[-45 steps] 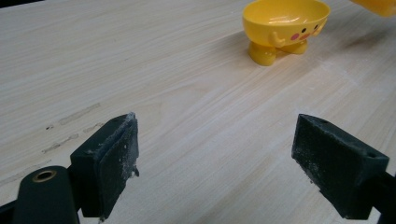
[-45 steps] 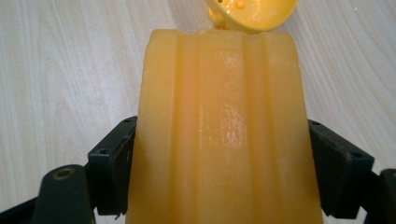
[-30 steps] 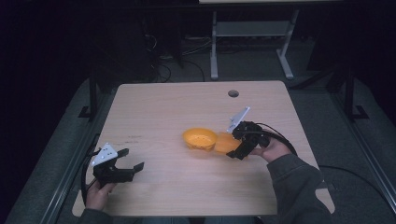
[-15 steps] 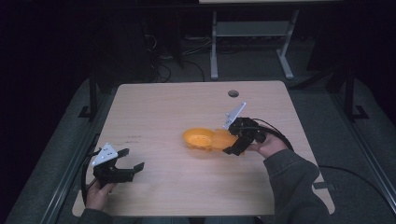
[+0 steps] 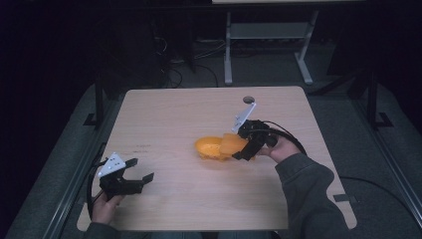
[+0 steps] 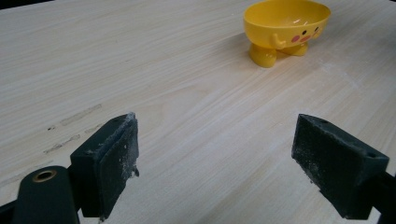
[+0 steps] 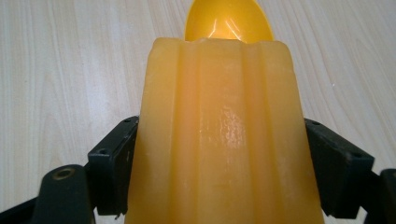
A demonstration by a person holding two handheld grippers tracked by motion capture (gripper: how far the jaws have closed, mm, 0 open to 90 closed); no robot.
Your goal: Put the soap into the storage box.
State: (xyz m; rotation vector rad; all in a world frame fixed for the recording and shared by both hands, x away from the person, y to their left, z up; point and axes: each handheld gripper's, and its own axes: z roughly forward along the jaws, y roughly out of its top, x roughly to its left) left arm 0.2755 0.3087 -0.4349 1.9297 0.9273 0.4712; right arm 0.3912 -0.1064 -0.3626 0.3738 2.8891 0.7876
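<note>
Orange block (image 5: 232, 145) now over bowl (image 5: 209, 148)

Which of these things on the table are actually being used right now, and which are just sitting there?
In use:
- yellow bowl, standing on the table
- pale orange ribbed block, clamped in the right gripper and held up to the bowl

Just there:
- left gripper, open and holding nothing, near the table's front left corner
- dark round hole near the table's far edge
</note>
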